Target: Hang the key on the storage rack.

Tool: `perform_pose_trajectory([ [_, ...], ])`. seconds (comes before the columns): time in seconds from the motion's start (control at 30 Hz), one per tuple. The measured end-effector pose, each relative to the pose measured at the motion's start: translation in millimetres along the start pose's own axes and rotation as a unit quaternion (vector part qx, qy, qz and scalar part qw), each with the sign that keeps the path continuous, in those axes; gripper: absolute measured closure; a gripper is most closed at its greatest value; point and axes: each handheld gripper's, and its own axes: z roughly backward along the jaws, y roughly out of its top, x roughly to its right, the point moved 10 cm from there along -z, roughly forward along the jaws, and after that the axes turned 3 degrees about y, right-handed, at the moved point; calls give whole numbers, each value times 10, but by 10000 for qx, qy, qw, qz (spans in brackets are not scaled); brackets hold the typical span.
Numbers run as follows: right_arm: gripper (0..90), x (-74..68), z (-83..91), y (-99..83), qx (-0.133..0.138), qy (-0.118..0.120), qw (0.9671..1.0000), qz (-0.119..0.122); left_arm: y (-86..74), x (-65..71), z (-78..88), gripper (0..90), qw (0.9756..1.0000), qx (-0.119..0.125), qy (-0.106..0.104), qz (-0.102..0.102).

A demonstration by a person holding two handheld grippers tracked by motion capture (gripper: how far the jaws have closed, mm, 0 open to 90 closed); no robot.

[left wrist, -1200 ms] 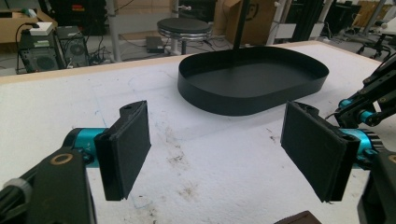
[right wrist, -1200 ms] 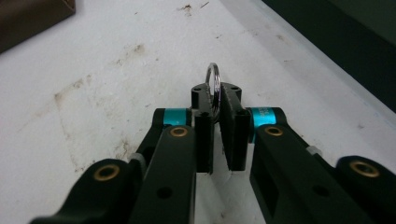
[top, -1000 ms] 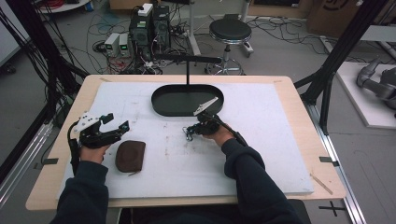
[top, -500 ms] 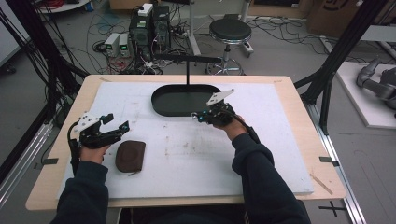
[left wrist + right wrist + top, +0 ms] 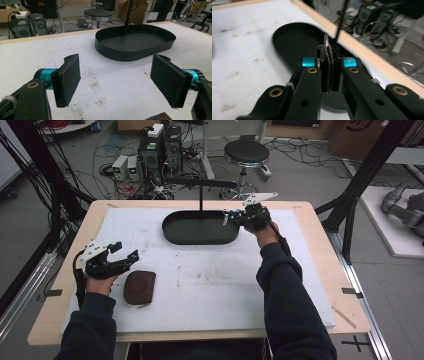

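The right gripper (image 5: 329, 62), jaws clamped on a small, thin, light, possibly slippery metallic piece (image 5: 326, 40) above the black tray (image 5: 200, 236) near the tabletop's far edge, requires a firm flat-face pinch

Your right gripper (image 5: 329, 53) has its jaws pressed together on a thin, pale purplish sliver (image 5: 326, 40) that sticks up past the pads. Beyond them lies the black oval tray (image 5: 287, 37) on the white mat (image 5: 242, 50), a thin black rod (image 5: 340, 20) rising behind.
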Motion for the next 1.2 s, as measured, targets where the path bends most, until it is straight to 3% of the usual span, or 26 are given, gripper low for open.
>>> perform_pose_trajectory([
  [0.03,900,114,-1,72,119,-74,9999,-34,0,1,-1,239,10000,-3,-4,3],
  [0.23,900,336,-43,229,238,-291,9993,-24,2,-7,6,240,10000,0,-2,5],
  [0.3,900,372,-54,275,335,-326,9989,-27,4,-8,7,240,10000,17,-1,19],
  [0.47,900,424,-98,313,268,-410,9988,3,-1,-10,8,240,10000,19,1,29],
  [0.9,900,600,-258,279,491,-599,9963,-384,-9,-2,4,240,10000,-12,-39,44],
  [1.2,900,704,-337,276,563,-1074,9905,-641,-11,3,4,239,10000,-7,-50,53],
])
